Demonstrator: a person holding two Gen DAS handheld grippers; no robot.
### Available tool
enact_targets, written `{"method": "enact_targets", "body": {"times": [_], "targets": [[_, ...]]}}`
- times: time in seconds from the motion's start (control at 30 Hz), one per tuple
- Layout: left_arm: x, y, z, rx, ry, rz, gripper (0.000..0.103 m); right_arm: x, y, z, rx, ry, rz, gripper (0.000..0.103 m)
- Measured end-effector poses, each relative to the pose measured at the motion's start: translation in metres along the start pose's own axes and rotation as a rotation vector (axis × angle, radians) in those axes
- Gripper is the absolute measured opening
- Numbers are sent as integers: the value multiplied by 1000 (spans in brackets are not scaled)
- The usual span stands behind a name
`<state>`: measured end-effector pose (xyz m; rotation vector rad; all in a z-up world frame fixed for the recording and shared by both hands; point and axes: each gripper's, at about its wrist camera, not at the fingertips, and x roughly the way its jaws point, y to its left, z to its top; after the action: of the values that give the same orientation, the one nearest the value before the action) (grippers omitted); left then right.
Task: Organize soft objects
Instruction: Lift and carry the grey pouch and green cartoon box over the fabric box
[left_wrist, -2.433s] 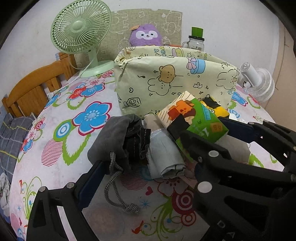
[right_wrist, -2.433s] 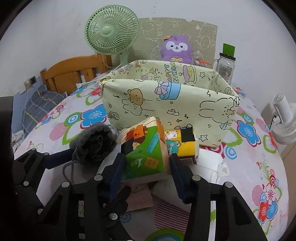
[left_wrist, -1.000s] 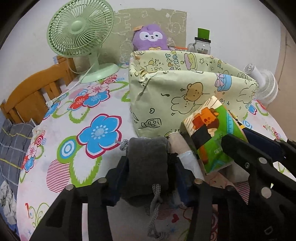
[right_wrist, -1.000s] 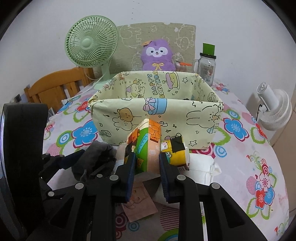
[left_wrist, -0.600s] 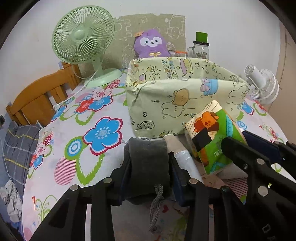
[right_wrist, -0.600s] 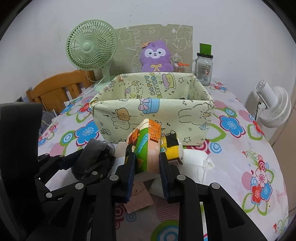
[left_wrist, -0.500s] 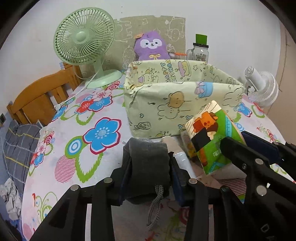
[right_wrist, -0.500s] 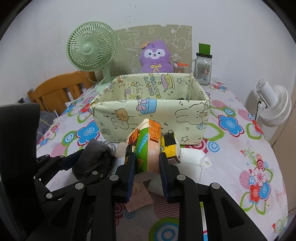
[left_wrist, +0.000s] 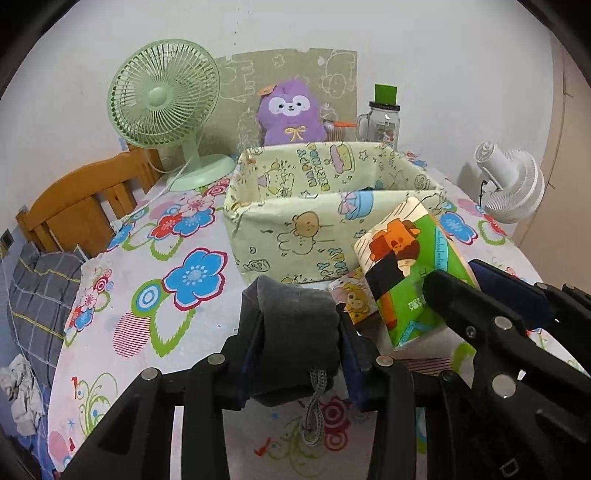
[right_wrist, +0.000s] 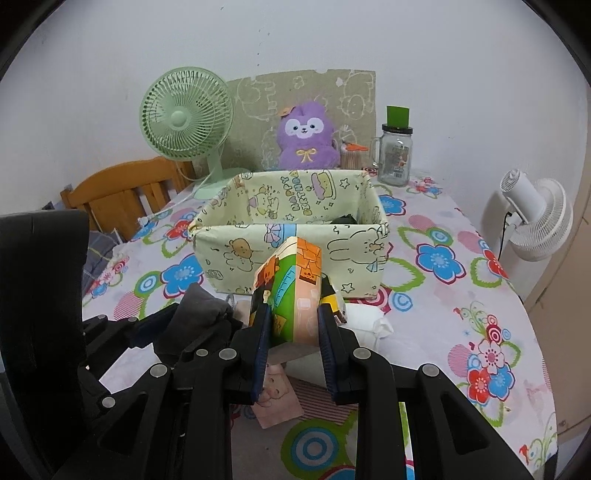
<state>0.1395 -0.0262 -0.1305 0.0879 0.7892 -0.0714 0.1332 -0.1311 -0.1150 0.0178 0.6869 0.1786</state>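
My left gripper (left_wrist: 295, 332) is shut on a grey drawstring pouch (left_wrist: 295, 332), held above the flowered tablecloth with its cord hanging down. My right gripper (right_wrist: 291, 325) is shut on a colourful tissue pack (right_wrist: 291, 291) with green, orange and peach print; the same pack (left_wrist: 406, 269) shows at the right of the left wrist view. Both are lifted in front of a pale yellow cartoon-print fabric bin (right_wrist: 288, 254), whose open top shows a dark item inside. On the table under the grippers lie a yellow cartoon pack (left_wrist: 351, 301) and a white pack (right_wrist: 364, 317).
Behind the bin stand a green desk fan (right_wrist: 184, 118), a purple plush toy (right_wrist: 306, 136) and a glass jar (right_wrist: 395, 155). A white fan (right_wrist: 535, 218) sits at the right table edge. A wooden chair (right_wrist: 125, 192) stands at the left. A small pink card (right_wrist: 277, 398) lies near me.
Both grippers have risen and drawn nearer the bin with their loads, so the bin's inside now shows. The left jaws tightened a little on the pouch at first.
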Motion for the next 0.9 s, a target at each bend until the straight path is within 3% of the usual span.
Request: {"method": "enact_targets", "body": {"times": [0.9], "targets": [[-75,-33,19,-16,-91,-28,39,-86,-18,21,-26,-99,-39,29]]}}
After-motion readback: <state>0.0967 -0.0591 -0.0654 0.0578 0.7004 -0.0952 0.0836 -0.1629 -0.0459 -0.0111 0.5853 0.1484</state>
